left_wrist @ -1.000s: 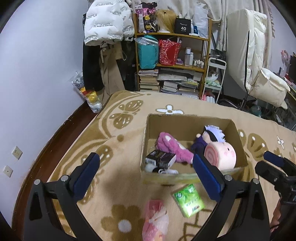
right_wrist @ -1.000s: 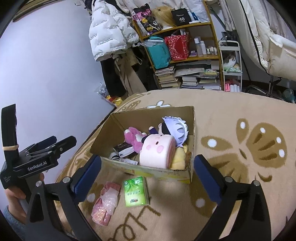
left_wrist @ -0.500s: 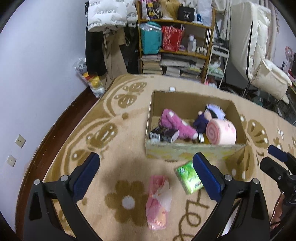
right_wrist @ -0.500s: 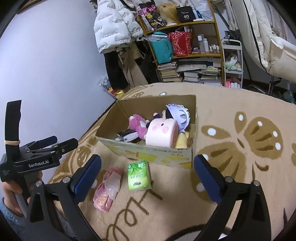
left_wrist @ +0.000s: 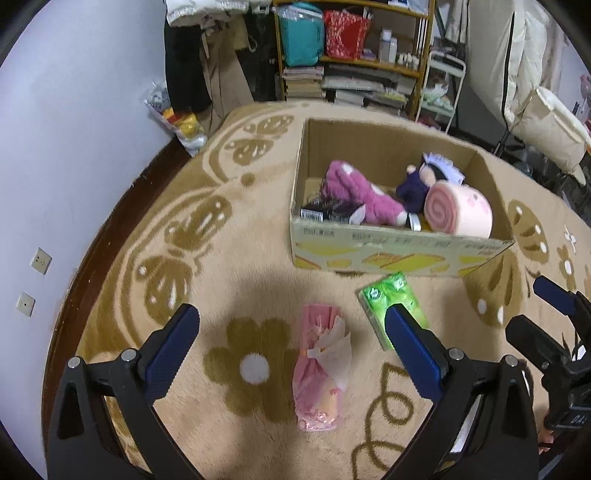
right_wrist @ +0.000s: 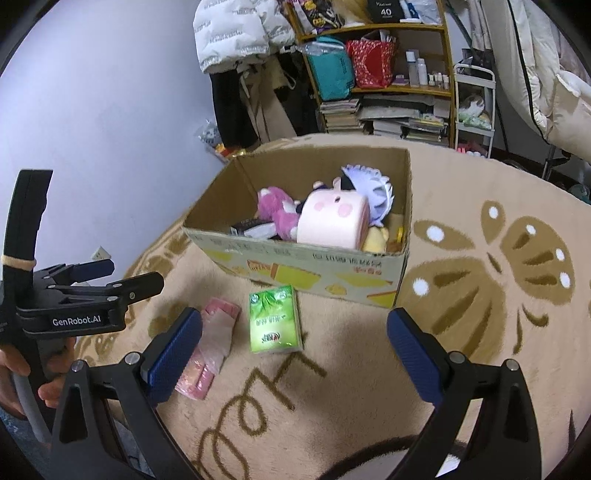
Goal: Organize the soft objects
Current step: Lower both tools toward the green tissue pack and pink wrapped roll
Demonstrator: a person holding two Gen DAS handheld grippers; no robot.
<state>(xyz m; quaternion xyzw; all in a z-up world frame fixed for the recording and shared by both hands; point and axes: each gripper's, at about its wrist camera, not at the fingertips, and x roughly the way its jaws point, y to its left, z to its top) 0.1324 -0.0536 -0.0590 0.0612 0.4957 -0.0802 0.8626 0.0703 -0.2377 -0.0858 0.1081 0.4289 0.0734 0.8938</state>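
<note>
An open cardboard box [left_wrist: 399, 254] [right_wrist: 314, 264] stands on the beige flowered carpet. It holds a pink roll plush [left_wrist: 458, 212] [right_wrist: 332, 219], a magenta plush [left_wrist: 354, 192] [right_wrist: 277, 208], a dark doll with a white cap [left_wrist: 424, 177] [right_wrist: 369, 184] and a small black box [left_wrist: 325, 212]. On the carpet before the box lie a green tissue pack [left_wrist: 388, 299] [right_wrist: 274, 319] and a pink plastic packet [left_wrist: 321, 365] [right_wrist: 210, 347]. My left gripper [left_wrist: 291, 350] is open and empty above the pink packet. My right gripper [right_wrist: 295, 354] is open and empty just behind the green pack.
A wooden shelf [left_wrist: 354, 48] with bags, books and bottles stands behind the carpet. A white jacket [right_wrist: 236, 33] hangs at the wall. A folded cream mattress [left_wrist: 517, 74] and a white trolley [right_wrist: 474, 99] stand at the right. Dark floor edges the carpet at the left.
Both grippers have pulled back from the box and tilted down. The box now sits farther off, and the pink packet and green pack lie nearer the middle between the fingers.
</note>
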